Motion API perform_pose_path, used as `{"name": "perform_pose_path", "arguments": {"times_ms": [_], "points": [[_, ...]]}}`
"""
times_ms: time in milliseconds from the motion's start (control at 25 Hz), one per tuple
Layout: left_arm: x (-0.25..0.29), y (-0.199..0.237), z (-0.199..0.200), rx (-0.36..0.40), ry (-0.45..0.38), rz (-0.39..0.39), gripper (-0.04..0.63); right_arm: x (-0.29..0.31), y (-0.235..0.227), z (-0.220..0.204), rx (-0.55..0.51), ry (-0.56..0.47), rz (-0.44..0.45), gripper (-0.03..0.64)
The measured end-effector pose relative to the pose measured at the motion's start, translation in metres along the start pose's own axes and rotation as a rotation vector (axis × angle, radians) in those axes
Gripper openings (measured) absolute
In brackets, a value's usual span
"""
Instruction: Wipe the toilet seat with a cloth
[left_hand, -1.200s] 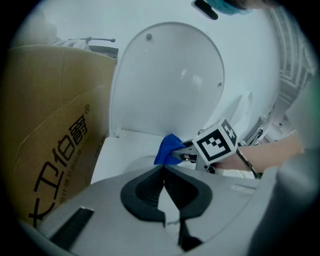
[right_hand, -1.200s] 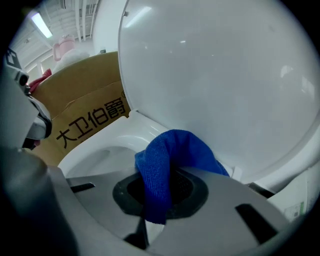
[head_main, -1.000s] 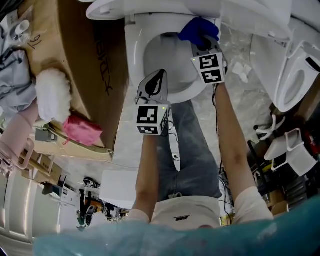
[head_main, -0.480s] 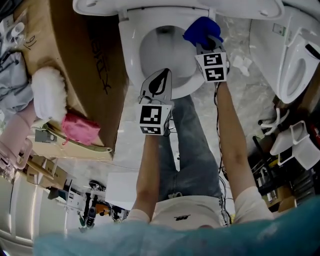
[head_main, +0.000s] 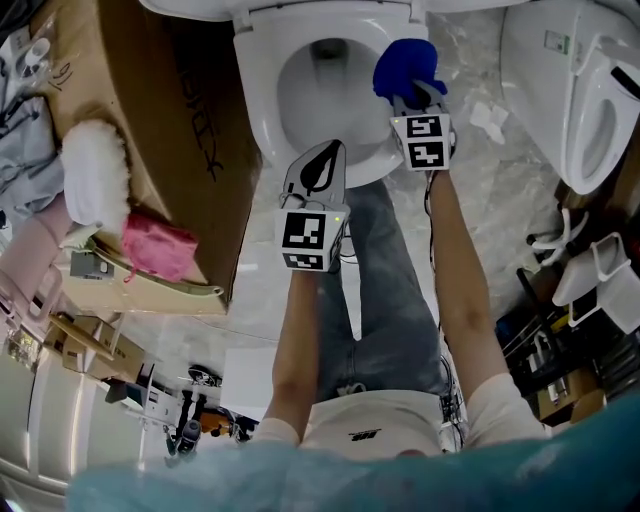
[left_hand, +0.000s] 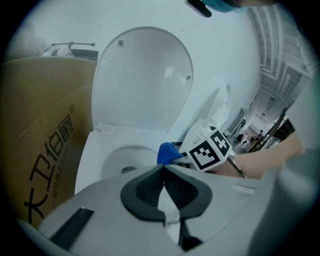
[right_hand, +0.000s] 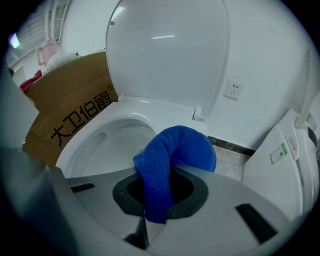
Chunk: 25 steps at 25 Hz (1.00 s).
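Note:
A white toilet with its lid (left_hand: 142, 80) raised shows its seat (head_main: 262, 90) at the top of the head view. My right gripper (head_main: 412, 97) is shut on a blue cloth (head_main: 405, 66), which rests on the right side of the seat. In the right gripper view the cloth (right_hand: 172, 155) hangs folded between the jaws over the seat (right_hand: 145, 107). My left gripper (head_main: 314, 168) is shut on nothing and hovers by the seat's front edge. Its view shows the cloth (left_hand: 167, 152) and the seat (left_hand: 92, 150) ahead.
A large cardboard box (head_main: 150, 110) stands close against the toilet's left side, with a white fluffy bundle (head_main: 90, 175) and a pink item (head_main: 158, 245) on it. A second toilet (head_main: 570, 90) stands at the right. The person's jeans-clad legs (head_main: 385, 290) are below the bowl.
The cloth in my right gripper has slid a little toward the front along the seat's right side. The head view has shifted. My left gripper has barely moved.

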<state>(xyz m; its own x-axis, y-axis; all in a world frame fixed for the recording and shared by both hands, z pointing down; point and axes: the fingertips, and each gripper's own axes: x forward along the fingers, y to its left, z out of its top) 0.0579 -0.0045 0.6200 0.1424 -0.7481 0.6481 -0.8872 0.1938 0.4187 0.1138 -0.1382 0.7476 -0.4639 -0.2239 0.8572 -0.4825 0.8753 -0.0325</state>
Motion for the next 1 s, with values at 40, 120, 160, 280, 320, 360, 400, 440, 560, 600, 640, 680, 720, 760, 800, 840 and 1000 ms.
{"name": "perform_pose_path", "arguments": {"times_ms": [40, 120, 160, 280, 320, 360, 400, 440, 560, 600, 640, 680, 720, 760, 800, 840, 1000], "points": [[-0.001, -0.002, -0.002, 0.004, 0.001, -0.001, 0.009, -0.002, 0.001, -0.004, 0.007, 0.001, -0.003, 0.020], [-0.005, -0.006, -0.005, 0.017, 0.002, -0.005, 0.009, -0.006, 0.004, -0.011, 0.018, 0.005, -0.007, 0.020], [-0.007, -0.008, -0.006, 0.021, 0.002, -0.008, 0.009, -0.008, 0.006, -0.015, 0.025, 0.010, -0.007, 0.021], [-0.014, -0.015, -0.010, 0.041, 0.004, -0.016, 0.009, -0.016, 0.011, -0.028, 0.078, 0.040, 0.008, 0.021], [-0.016, -0.017, -0.011, 0.047, 0.005, -0.018, 0.009, -0.019, 0.013, -0.033, 0.095, 0.054, 0.015, 0.020], [-0.019, -0.019, -0.012, 0.052, 0.006, -0.020, 0.009, -0.023, 0.016, -0.038, 0.105, 0.066, 0.022, 0.020], [-0.023, -0.021, -0.012, 0.056, 0.006, -0.021, 0.009, -0.027, 0.019, -0.043, 0.108, 0.074, 0.027, 0.020], [-0.026, -0.023, -0.012, 0.061, 0.007, -0.023, 0.009, -0.033, 0.022, -0.048, 0.107, 0.075, 0.030, 0.021], [-0.039, -0.027, -0.009, 0.085, 0.005, -0.026, 0.009, -0.050, 0.030, -0.053, 0.112, 0.059, 0.028, 0.020], [-0.044, -0.029, -0.007, 0.093, 0.004, -0.027, 0.009, -0.058, 0.033, -0.053, 0.119, 0.057, 0.029, 0.020], [-0.050, -0.031, -0.005, 0.100, 0.005, -0.028, 0.009, -0.065, 0.036, -0.053, 0.127, 0.058, 0.029, 0.020], [-0.058, -0.034, -0.004, 0.105, 0.008, -0.029, 0.009, -0.074, 0.040, -0.054, 0.135, 0.061, 0.031, 0.020], [-0.066, -0.037, -0.003, 0.110, 0.012, -0.031, 0.009, -0.082, 0.044, -0.056, 0.140, 0.065, 0.032, 0.020], [-0.074, -0.040, 0.000, 0.113, 0.015, -0.032, 0.009, -0.090, 0.047, -0.056, 0.141, 0.069, 0.032, 0.020], [-0.082, -0.043, 0.004, 0.113, 0.016, -0.033, 0.009, -0.098, 0.048, -0.054, 0.139, 0.070, 0.030, 0.021], [-0.090, -0.046, 0.009, 0.112, 0.013, -0.034, 0.009, -0.107, 0.049, -0.051, 0.133, 0.068, 0.027, 0.020], [-0.126, -0.062, 0.034, 0.126, -0.003, -0.046, 0.009, -0.154, 0.059, -0.025, 0.119, 0.042, 0.028, 0.021]]}}
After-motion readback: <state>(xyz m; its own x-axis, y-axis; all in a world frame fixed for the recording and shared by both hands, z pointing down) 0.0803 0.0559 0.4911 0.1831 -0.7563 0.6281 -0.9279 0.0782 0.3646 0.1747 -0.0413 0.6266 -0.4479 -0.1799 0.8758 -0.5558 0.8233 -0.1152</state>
